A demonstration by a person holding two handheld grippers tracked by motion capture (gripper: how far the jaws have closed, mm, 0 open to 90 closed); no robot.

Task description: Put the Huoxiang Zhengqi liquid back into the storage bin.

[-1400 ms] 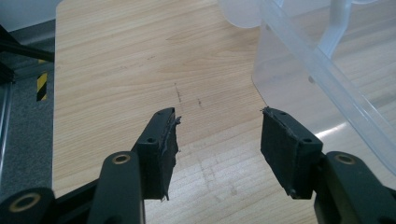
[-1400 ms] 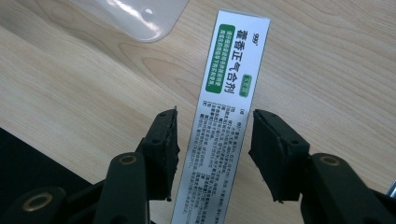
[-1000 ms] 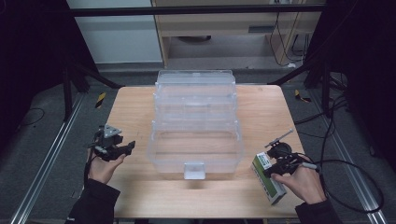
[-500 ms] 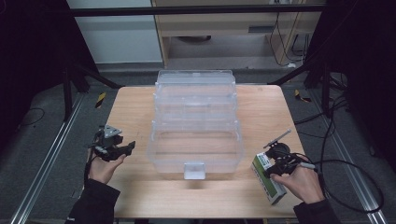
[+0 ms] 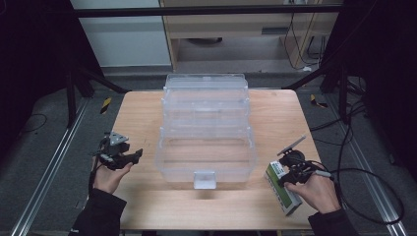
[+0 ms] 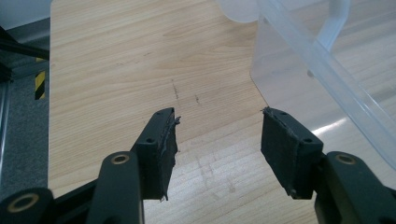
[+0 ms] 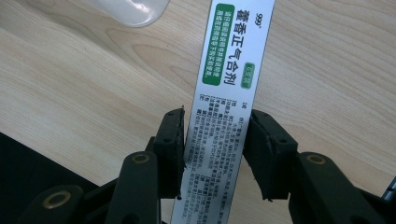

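Observation:
A white and green medicine box (image 5: 281,192) (image 7: 233,56) lies flat near the table's front right edge. My right gripper (image 5: 283,178) (image 7: 215,140) points down over it, its jaws straddling the box's width. The jaws have just been closing, and the pads stand close against the box's long sides, with a thin gap at the left pad. My left gripper (image 5: 137,155) (image 6: 218,135) hovers open and empty over bare wood at the table's left. A large clear plastic container (image 5: 206,132) (image 6: 327,56) stands between the two grippers.
The wooden table (image 5: 142,113) has bare wood to the left of and behind the container. A clear latch tab (image 5: 204,179) juts from the container's front wall. A rounded clear corner (image 7: 130,9) of it lies just beyond the box. Cables (image 5: 364,196) trail off the right edge.
The right gripper's jaws have drawn slightly closer around the medicine box. Both hands and the box stay where they were.

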